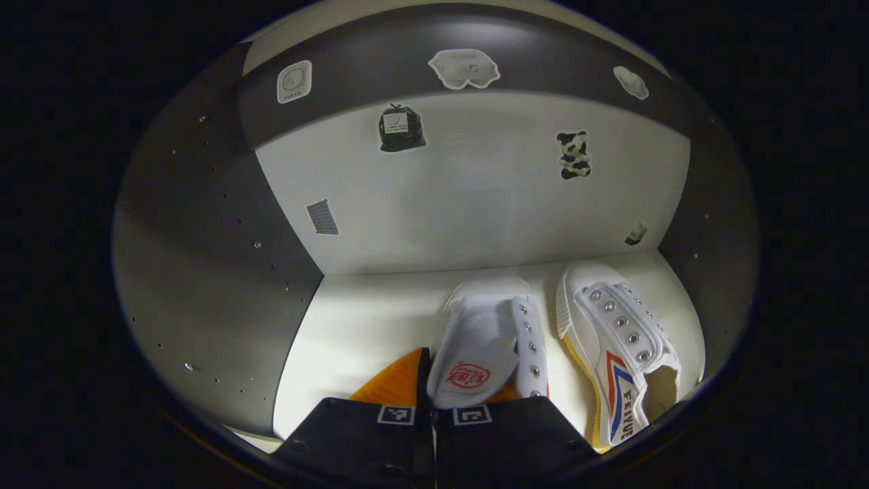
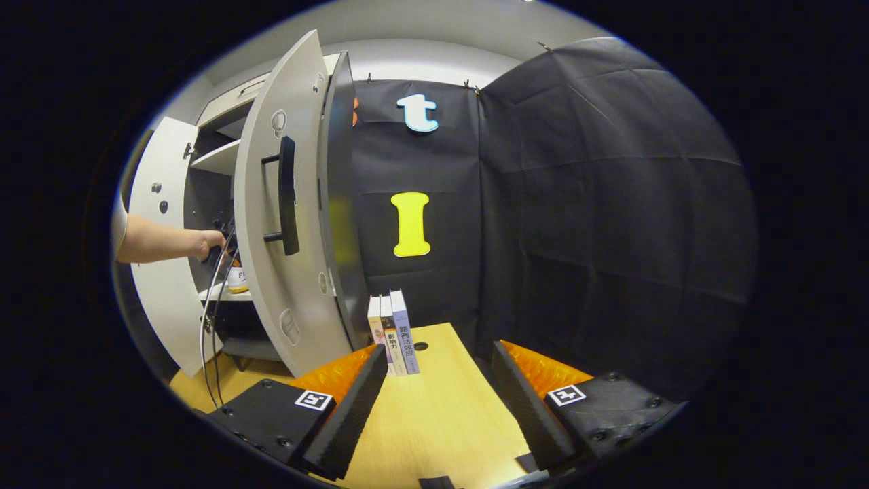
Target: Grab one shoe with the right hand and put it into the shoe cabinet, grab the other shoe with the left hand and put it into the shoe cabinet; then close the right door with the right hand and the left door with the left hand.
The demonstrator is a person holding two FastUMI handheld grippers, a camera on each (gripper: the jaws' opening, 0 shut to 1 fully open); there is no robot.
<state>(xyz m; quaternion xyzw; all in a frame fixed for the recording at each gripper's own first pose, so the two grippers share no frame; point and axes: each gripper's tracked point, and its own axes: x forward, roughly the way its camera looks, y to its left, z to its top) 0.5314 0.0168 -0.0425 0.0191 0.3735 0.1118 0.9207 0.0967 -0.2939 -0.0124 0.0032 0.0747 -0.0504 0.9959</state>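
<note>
Left gripper view: left gripper point(image 1: 432, 401) reaching into shoe cabinet compartment, jaws drawn nearly together, clamped on heel end of near white canvas shoe point(image 1: 485, 350). Shoe lying on pale shelf board point(image 1: 360, 326), toe toward back panel point(image 1: 475, 197); insole white with red oval print, one row of metal eyelets along its right edge. Second white canvas shoe point(image 1: 621, 353) just beside it to the right, also toe-in, rolled a little onto its side; two rows of metal eyelets, red-and-blue chevron stripe on flank, yellowish sole edge. Back panel matt white, flat, carrying small stickers, among them a black-and-white bear shape point(image 1: 574, 155). Side wall point(image 1: 204, 272) grey, smooth, dotted with rows of drilled peg holes.

Right gripper view: right gripper point(image 2: 434, 401) held low over wooden tabletop point(image 2: 441, 414), fingers spread well apart, nothing between them; finger faces ribbed, foam-like. Right cabinet door point(image 2: 285, 224) swung open, pale grey, smooth, with vertical black bar handle point(image 2: 286, 197). Left cabinet door point(image 2: 159, 272) also open, farther off. Between doors, a person's forearm point(image 2: 153, 243) extended level into cabinet, hand point(image 2: 207, 243) closed around the other gripper's grip, cables point(image 2: 210, 319) hanging from it; bit of white shoe visible on shelf beneath. Three upright books point(image 2: 394, 333) standing spine-out on tabletop beside right door, against black cloth wall point(image 2: 577, 204).
</note>
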